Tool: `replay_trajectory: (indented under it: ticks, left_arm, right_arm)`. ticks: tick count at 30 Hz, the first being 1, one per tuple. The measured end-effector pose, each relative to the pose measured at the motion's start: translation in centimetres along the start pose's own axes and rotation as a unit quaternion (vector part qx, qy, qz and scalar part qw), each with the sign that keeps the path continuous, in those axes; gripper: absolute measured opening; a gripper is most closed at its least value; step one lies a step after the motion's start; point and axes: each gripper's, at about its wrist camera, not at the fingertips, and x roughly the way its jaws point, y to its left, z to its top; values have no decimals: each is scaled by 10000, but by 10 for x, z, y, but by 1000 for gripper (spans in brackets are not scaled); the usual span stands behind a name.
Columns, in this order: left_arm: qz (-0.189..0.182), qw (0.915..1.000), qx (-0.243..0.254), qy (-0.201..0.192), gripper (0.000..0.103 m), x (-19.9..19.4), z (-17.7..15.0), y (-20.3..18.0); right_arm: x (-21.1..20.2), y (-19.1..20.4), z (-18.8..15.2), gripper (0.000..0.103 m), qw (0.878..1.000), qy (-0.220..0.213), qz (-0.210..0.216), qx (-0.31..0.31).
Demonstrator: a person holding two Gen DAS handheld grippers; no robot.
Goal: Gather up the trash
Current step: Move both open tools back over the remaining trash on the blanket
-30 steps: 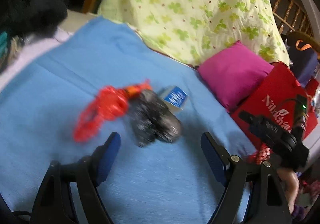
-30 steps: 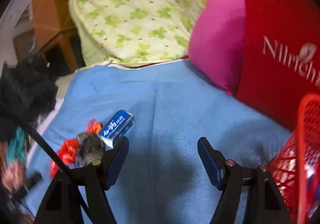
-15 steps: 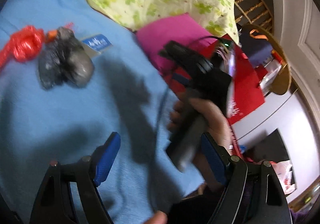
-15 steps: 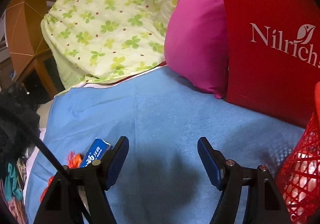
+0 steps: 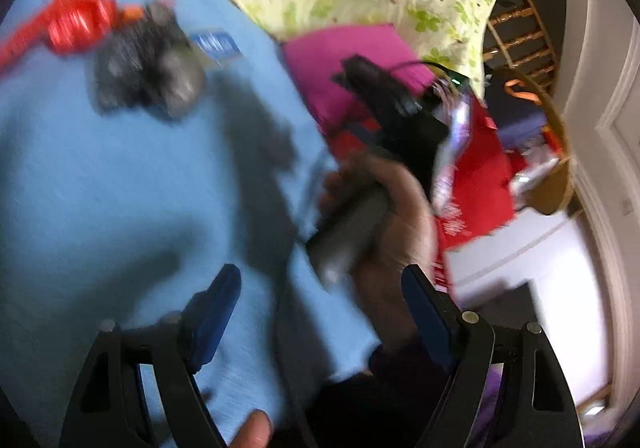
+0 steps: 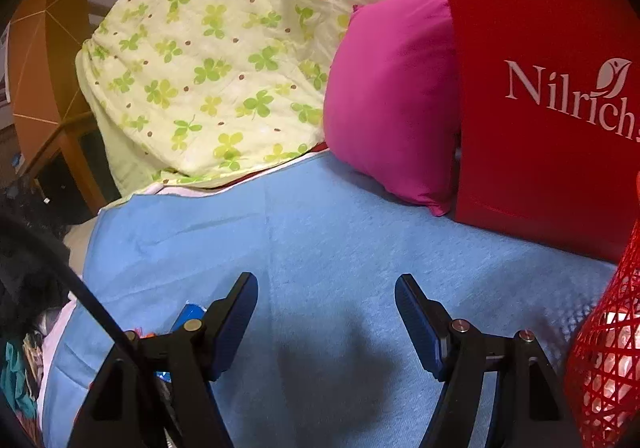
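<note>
On the blue blanket (image 5: 100, 175), the left wrist view shows a red crumpled net (image 5: 76, 23), a dark grey crumpled bag (image 5: 148, 59) and a small blue box (image 5: 214, 43), all blurred, at the upper left. My left gripper (image 5: 320, 308) is open and empty, well below them. The hand that holds the right gripper's body (image 5: 384, 187) is in front of it. My right gripper (image 6: 326, 312) is open and empty over the blanket (image 6: 320, 240). The blue box (image 6: 190, 316) peeks out beside its left finger. A red mesh basket (image 6: 608, 360) stands at the right edge.
A green-patterned quilt (image 6: 224, 59), a magenta pillow (image 6: 392, 107) and a red bag (image 6: 552, 87) line the far side of the blanket. Dark clutter and a cable (image 6: 80, 296) lie at the left. A wooden rail (image 5: 520, 35) and a white door (image 5: 608, 87) stand to the right.
The left wrist view has swung right, so the trash has slid to its upper left and the right hand has come into its middle. The right gripper has moved right, away from the trash.
</note>
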Motion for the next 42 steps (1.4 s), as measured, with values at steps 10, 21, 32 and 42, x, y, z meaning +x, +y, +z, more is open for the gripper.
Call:
replay_trajectory:
  ticks: [10,21,32,42]
  left_arm:
    - [-320,9869,-1577,-61,83,-6,2,38]
    - [-188,9998,56,59,81,-29,-44,-30]
    - [-85,9999,120,41,81,-19,-55,-41]
    - [272,9988,403,-115,81,-12,-55,-48]
  right_arm:
    - [7,-1,0,74,10000,2,-6,-49]
    - [24,-19,4,74,9987,262,-87,417]
    - [19,8,-5,78,9998,199,-17,45]
    - [34,17,-15,79,9971,640,196,-374]
